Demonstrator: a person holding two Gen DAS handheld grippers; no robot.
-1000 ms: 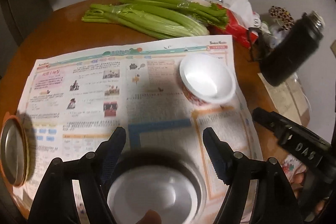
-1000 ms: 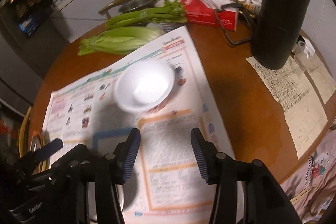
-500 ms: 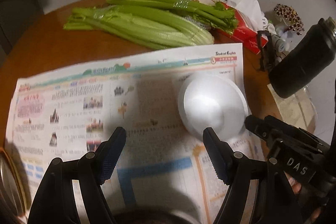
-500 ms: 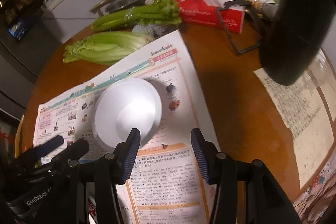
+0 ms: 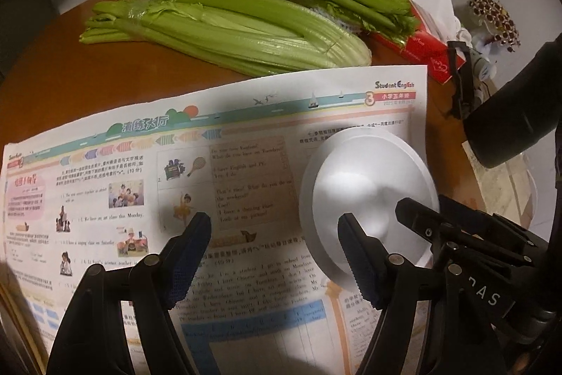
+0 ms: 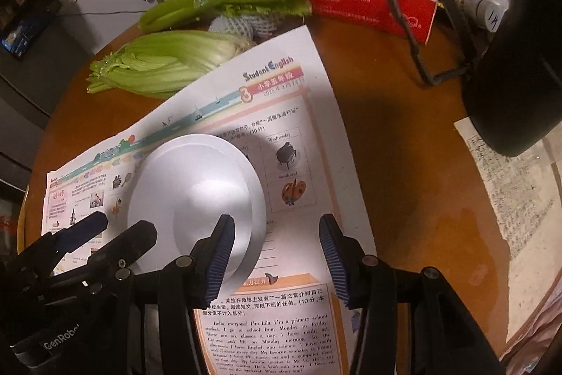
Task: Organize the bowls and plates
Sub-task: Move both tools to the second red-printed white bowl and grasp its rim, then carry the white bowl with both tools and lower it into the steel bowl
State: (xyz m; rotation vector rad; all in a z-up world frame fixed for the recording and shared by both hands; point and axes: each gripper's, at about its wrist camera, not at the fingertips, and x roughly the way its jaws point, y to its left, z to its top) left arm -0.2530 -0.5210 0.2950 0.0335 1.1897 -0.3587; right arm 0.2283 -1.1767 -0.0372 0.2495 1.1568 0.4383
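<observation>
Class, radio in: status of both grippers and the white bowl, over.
Left gripper open, empty. Right gripper open, empty. White bowl on the newspaper, between both grippers. Nothing blocking it.

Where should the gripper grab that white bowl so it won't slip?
Probably by the thin rim. The white bowl sits open side up on the newspaper, so one finger could go inside and one outside. The right gripper is open, its left finger already by the near edge; come from that side.
</observation>
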